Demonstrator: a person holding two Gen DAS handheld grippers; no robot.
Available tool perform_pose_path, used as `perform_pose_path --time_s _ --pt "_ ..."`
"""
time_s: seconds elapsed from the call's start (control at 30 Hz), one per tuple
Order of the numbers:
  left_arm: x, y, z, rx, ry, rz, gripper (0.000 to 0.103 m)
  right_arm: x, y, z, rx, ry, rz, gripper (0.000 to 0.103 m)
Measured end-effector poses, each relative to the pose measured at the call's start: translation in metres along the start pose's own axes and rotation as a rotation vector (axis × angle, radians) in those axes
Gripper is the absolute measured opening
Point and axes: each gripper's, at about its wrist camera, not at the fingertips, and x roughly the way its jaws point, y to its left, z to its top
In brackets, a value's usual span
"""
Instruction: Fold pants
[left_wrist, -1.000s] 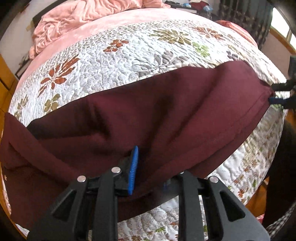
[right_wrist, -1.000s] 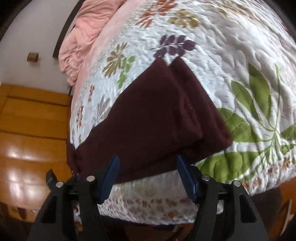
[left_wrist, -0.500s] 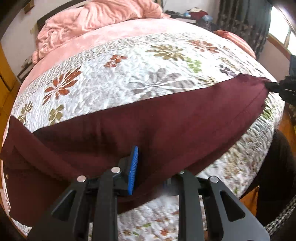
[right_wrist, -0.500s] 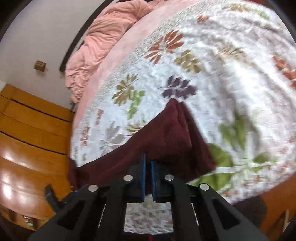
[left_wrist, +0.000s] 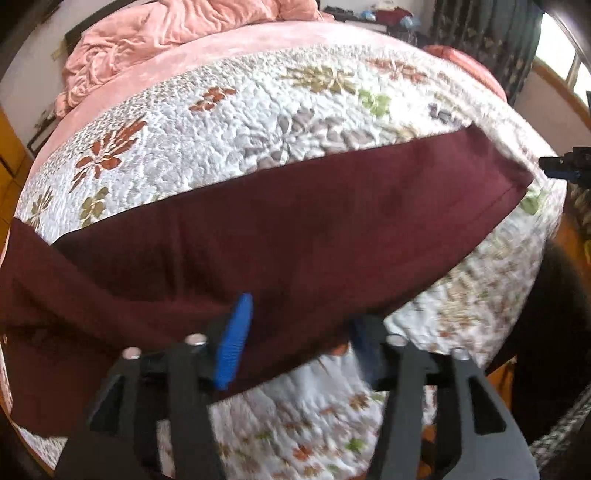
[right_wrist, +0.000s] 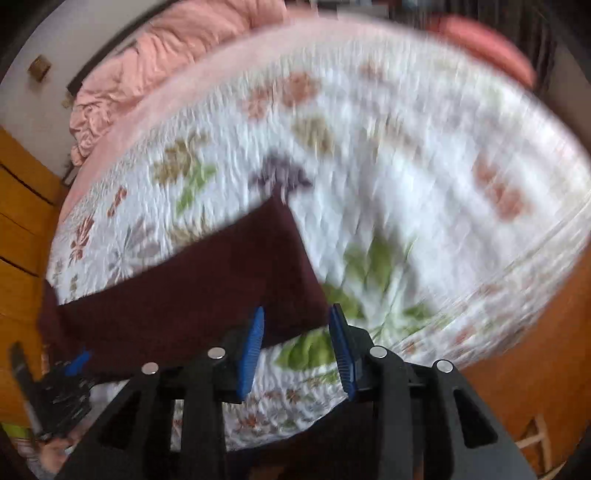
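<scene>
Dark maroon pants (left_wrist: 295, 229) lie folded lengthwise across the near edge of the bed, waist end at the left, leg cuffs at the right. My left gripper (left_wrist: 299, 339) has its jaws apart, with the pants' near edge lying between the blue pads. My right gripper (right_wrist: 295, 343) is open and empty, just off the cuff end of the pants (right_wrist: 207, 280); this view is motion-blurred. The right gripper shows small at the right of the left wrist view (left_wrist: 565, 168). The left gripper shows at the lower left of the right wrist view (right_wrist: 74, 369).
The bed carries a white floral quilt (left_wrist: 258, 103) with a pink sheet and a rumpled pink blanket (left_wrist: 166, 33) at the head. Wooden cabinets (right_wrist: 22, 221) stand to the left, dark curtains (left_wrist: 480, 33) at the far right. Orange floor (right_wrist: 535, 350) lies beyond the bed's corner.
My right gripper was shut on the cuff end half a second ago; now it is open and has pulled back. My left gripper's jaws have opened wider around the pants' near edge.
</scene>
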Motion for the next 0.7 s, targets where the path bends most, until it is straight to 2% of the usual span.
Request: perform_pose_path --time_s 0.07,0.17,0.27,0.37,0.4,0.47,0.53,0.63,0.7 --pt "-0.018 0.005 -0.003 -0.053 -0.05 -0.032 0.073 -0.009 0.022 0.004 -0.056 -0.026 0.079 0.038" --pt "-0.029 0.02 -0.01 -0.132 -0.08 -0.013 0.073 0.007 0.074 -0.002 -0.16 0.023 0.232 0.038" --pt "-0.032 0.046 -0.026 -0.218 -0.072 0.036 0.073 0.041 0.114 -0.013 -0.221 0.097 0.272 0.038" --pt "-0.024 0.079 -0.045 -0.303 -0.025 0.089 0.073 0.071 0.127 -0.025 -0.254 0.162 0.229 0.038" --pt "-0.019 0.088 -0.05 -0.326 0.002 0.097 0.073 0.088 0.127 -0.03 -0.256 0.208 0.191 0.037" --pt "-0.004 0.109 -0.065 -0.39 0.074 0.08 0.073 0.104 0.124 -0.041 -0.267 0.262 0.146 0.036" --pt "-0.005 0.119 -0.072 -0.407 0.053 0.041 0.073 0.107 0.125 -0.047 -0.308 0.242 0.12 0.036" --pt "-0.018 0.125 -0.068 -0.425 0.039 0.039 0.073 0.103 0.135 -0.043 -0.342 0.254 0.076 0.036" --pt "-0.036 0.132 -0.061 -0.457 0.002 0.016 0.073 0.083 0.143 -0.038 -0.324 0.216 0.101 0.037"
